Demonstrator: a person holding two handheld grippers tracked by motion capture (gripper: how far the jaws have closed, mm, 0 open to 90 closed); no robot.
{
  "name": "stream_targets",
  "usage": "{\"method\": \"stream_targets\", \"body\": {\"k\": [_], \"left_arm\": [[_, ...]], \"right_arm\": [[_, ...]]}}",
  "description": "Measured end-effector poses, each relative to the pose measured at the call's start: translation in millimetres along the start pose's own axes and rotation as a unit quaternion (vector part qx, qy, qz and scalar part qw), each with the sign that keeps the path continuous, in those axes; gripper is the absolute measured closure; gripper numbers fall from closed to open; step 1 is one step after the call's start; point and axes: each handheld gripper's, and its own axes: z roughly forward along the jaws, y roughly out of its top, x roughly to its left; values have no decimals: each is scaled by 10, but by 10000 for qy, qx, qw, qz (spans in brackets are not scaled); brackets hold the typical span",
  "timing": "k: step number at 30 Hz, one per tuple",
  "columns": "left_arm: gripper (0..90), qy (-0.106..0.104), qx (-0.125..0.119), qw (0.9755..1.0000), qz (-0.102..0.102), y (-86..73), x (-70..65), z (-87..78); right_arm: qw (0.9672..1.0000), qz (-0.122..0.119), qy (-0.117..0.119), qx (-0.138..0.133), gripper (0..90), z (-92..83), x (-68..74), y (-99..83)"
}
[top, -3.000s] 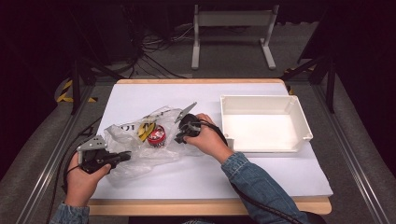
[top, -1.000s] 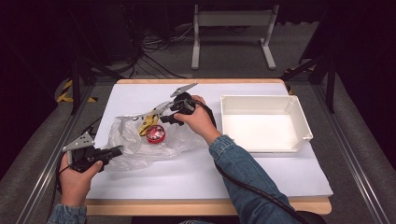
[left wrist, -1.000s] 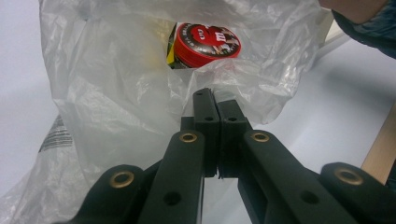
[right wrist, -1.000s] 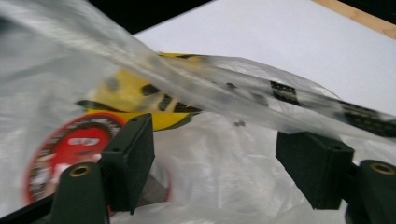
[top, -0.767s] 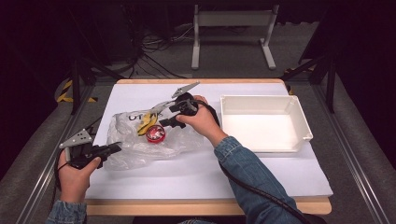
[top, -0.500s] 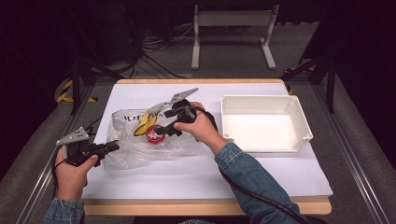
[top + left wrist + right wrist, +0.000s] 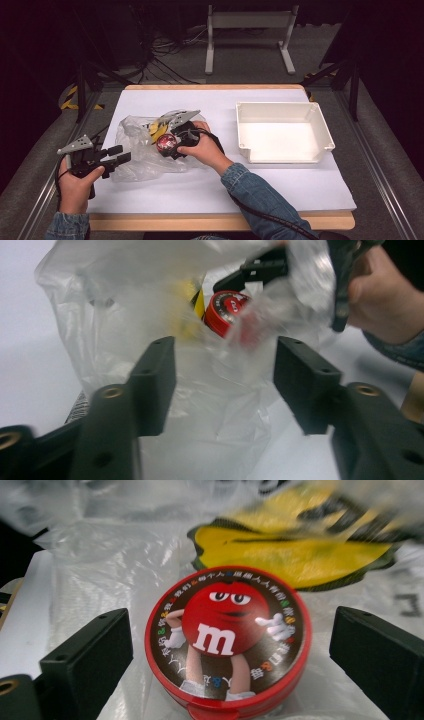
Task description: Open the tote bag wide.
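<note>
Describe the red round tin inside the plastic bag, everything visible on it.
The red candy tin is round and flat, glossy, with a red rim around a dark lid that shows a red cartoon candy figure with a white "m", ringed by small coloured characters. It lies lid-up on the clear plastic bag, a yellow packet right behind it. The right gripper straddles it, jaws wide and clear of its rim.

Bright table, dark surroundings; gripper views blurred at edges
</note>
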Motion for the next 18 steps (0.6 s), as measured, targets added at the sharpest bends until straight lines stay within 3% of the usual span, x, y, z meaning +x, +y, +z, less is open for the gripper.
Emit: {"method": "stream_targets", "body": {"k": [2, 6, 18], "left_arm": [[322, -19, -97, 10000, 2, 4, 0, -6], [264, -54, -257, 9997, 0, 15, -7, -19], [230, -23, -263, 9996, 47, 6, 10, -21]], "right_arm": [[9999, -78, -66, 88, 39, 31, 2, -23], [9996, -108, -130, 206, 41, 86, -17, -79], [9983, -248, -224, 479, 38, 238, 7, -165]]}}
